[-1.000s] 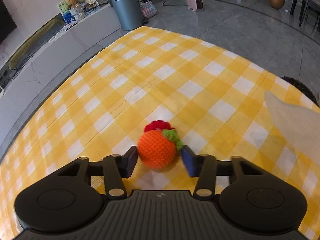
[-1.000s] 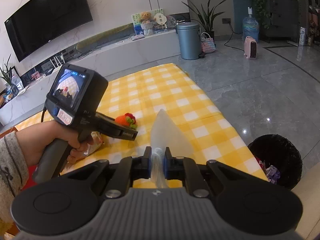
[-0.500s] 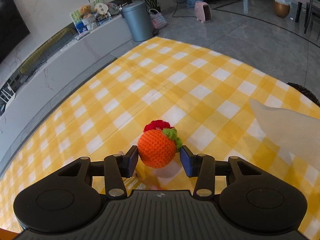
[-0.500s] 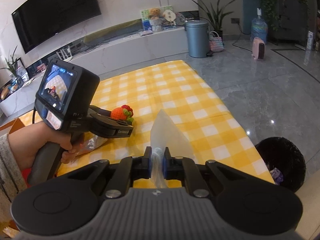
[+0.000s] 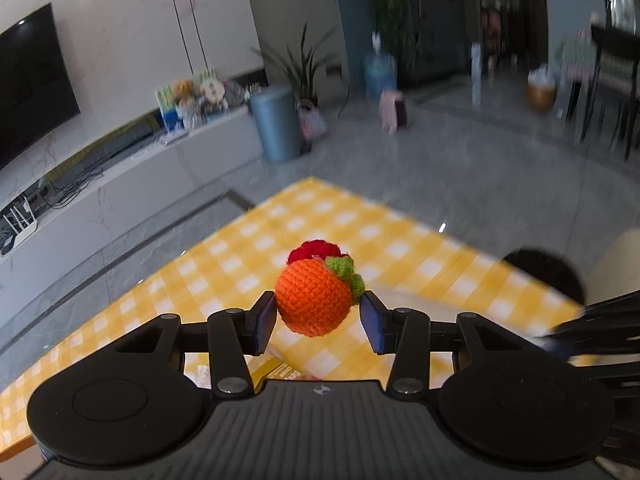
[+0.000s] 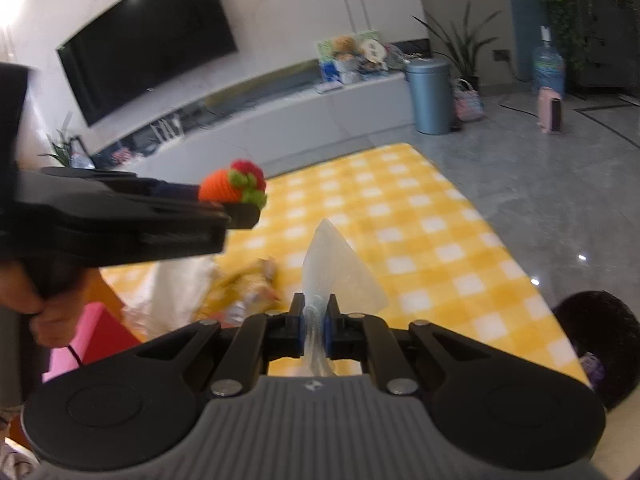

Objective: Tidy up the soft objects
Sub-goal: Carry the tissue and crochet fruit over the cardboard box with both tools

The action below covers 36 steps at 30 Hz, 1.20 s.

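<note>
Living room, grey tiled floor. Counter (image 6: 420,216) under yellow-check cloth, below both tongs. Left tongs (image 5: 318,316): half open, clamping orange crochet fruit (image 5: 314,300), raised. Right tongs (image 6: 315,330): nearly closed, pinching clear plastic bag (image 6: 336,268).

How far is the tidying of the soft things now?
Nothing looks put away yet. In hand: the left gripper holds the crocheted orange toy lifted clear above the checked tablecloth, and the right gripper is shut on a clear plastic bag. Left: getting the toy into the bag.
</note>
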Each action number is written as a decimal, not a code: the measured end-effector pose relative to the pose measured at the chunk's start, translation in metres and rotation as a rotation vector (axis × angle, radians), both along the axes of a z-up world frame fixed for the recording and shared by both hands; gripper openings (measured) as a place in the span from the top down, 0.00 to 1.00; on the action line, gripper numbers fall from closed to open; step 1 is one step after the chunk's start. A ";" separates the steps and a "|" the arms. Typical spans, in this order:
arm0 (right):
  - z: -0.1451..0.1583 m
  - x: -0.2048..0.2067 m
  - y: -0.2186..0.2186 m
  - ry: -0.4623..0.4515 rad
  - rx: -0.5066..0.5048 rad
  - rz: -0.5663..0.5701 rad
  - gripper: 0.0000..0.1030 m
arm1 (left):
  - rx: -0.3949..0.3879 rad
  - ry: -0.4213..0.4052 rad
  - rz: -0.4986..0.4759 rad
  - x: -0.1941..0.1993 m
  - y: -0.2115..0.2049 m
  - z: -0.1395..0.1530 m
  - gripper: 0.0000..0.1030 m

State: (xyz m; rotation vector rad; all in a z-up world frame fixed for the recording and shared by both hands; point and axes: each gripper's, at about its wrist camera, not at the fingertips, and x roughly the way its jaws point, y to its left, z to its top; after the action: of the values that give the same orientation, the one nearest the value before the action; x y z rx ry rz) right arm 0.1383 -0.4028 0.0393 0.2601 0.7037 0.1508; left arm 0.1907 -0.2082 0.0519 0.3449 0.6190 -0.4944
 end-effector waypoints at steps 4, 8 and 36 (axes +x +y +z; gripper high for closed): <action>0.011 -0.002 0.015 -0.032 0.010 0.055 0.94 | -0.006 -0.109 0.018 -0.033 0.020 0.029 0.50; 0.019 -0.002 0.033 -0.067 -0.049 0.077 0.94 | -0.070 -0.116 0.058 -0.056 0.047 0.045 0.50; 0.060 -0.029 0.156 -0.191 0.053 0.415 0.94 | -0.396 -0.145 0.516 -0.111 0.259 0.038 0.50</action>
State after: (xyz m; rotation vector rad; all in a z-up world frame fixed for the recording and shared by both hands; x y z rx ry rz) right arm 0.1090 -0.2471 0.0998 0.1446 0.5568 0.5833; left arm 0.0795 0.0509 0.0900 -0.1563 0.4330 -0.0867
